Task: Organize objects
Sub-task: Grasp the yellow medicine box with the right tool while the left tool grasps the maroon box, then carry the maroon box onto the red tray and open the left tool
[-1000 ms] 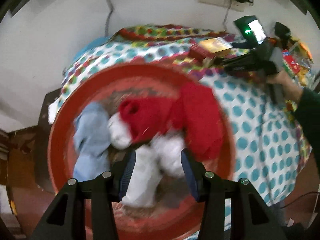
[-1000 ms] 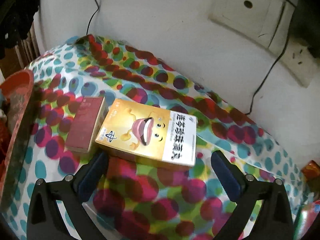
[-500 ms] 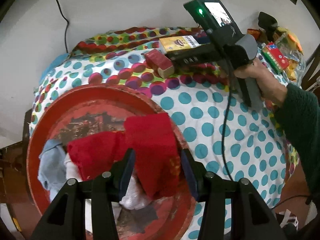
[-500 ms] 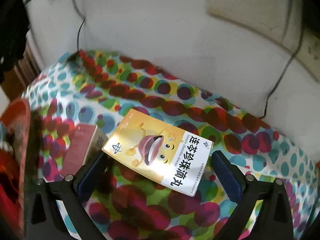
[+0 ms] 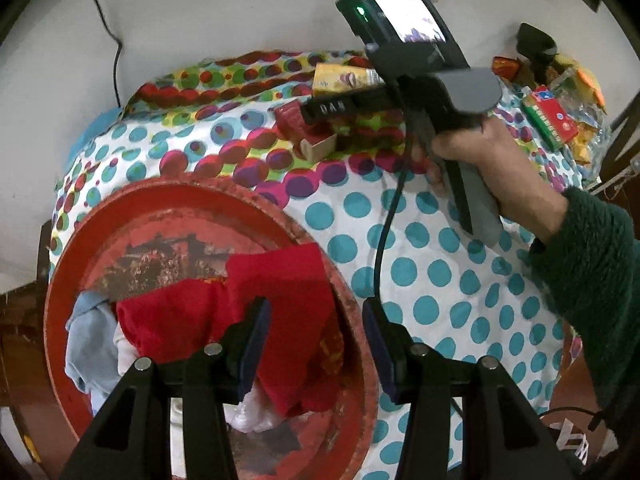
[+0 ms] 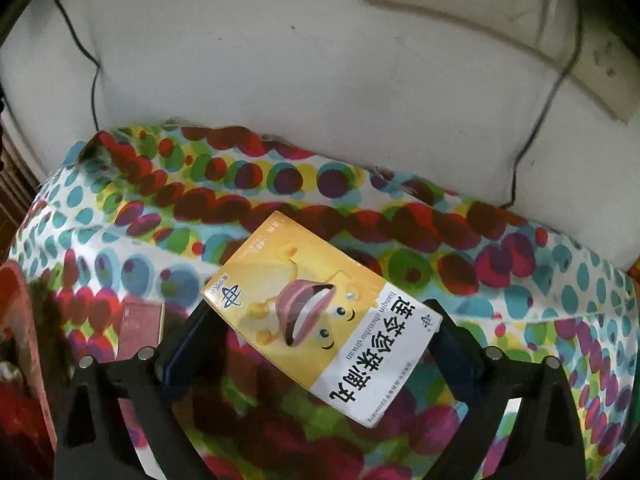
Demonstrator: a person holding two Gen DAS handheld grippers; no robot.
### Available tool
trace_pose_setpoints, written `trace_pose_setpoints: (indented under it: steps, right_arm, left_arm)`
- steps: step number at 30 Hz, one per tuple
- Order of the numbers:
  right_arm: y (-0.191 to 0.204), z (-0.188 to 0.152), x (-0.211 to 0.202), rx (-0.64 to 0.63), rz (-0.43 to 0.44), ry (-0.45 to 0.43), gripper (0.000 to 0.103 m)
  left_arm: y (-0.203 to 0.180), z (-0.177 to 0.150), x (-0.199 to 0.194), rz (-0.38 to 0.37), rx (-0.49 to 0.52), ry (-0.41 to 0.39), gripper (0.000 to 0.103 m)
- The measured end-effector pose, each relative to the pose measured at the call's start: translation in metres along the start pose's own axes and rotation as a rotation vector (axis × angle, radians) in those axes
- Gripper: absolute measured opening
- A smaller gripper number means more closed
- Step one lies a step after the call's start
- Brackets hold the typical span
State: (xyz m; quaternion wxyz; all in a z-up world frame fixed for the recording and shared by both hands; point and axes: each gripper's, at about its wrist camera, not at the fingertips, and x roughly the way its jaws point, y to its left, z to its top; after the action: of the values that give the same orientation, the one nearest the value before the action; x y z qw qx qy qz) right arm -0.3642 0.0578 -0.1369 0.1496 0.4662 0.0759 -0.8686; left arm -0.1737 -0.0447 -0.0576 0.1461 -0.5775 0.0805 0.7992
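2 boxes lie side by side on the dotted cloth (image 6: 500, 272) near the wall: a yellow box (image 6: 320, 316) with a cartoon mouth on its lid, lying flat and turned at a slant, and a smaller red box (image 6: 138, 328) just beside it on the left. The right gripper (image 6: 316, 344) straddles the yellow box, its jaws spread to either side and having just closed in a little, with the box between them; the pads look to sit at the box's corners, but I cannot tell whether they press on it yet. To do this pick well, I would square the fingers to the box's 2 long edges before closing, because a grip across corners of a slanted carton is likely to twist it loose, and I would keep the left finger clear of the red box. The left gripper (image 5: 316, 344) hovers over the red tray (image 5: 60, 280), jaws spread and holding nothing, above a red cloth (image 5: 280, 280) heaped with a pale blue one (image 5: 86, 344) and something white. The near edge of the yellow box is hidden behind the gripper frame, the red box is half in shadow, and the packets (image 5: 552, 120) at the far side are too small to read.
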Motion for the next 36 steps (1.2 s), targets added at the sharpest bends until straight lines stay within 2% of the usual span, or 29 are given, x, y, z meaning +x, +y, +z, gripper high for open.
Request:
trace_pose_setpoints:
  steps: [7,9,14,15,19,21,29,36]
  right_arm:
    - [-0.030,-0.034,-0.034,-0.022,-0.015,-0.008,0.098]
    - [-0.042,-0.050,-0.046,-0.013,-0.021,-0.006,0.098]
    - [-0.071,-0.094,-0.073,0.017,-0.029,-0.010,0.098]
    - [-0.076,-0.094,-0.076,0.022,-0.029,-0.012,0.098]
    - [-0.093,-0.118,-0.096,0.035,-0.006,-0.026,0.098]
    - [-0.099,-0.127,-0.106,0.049,0.015,-0.036,0.098]
    - [-0.106,-0.142,-0.114,0.079,0.042,-0.061,0.098]
    - [-0.107,-0.143,-0.107,0.093,0.027,-0.051,0.098]
  left_arm:
    - [-0.004,0.013,0.004,-0.017,-0.029,-0.020,0.049]
    - [-0.009,0.024,0.010,0.004,-0.039,-0.012,0.049]
    - [-0.021,0.061,0.024,0.054,-0.055,-0.034,0.049]
    - [-0.022,0.067,0.027,0.060,-0.057,-0.042,0.049]
    - [-0.016,0.096,0.047,0.074,-0.118,-0.047,0.049]
    - [-0.010,0.110,0.059,0.106,-0.157,-0.040,0.049]
    - [-0.006,0.139,0.088,0.199,-0.205,-0.034,0.049]
    - [-0.005,0.141,0.091,0.215,-0.218,-0.079,0.049]
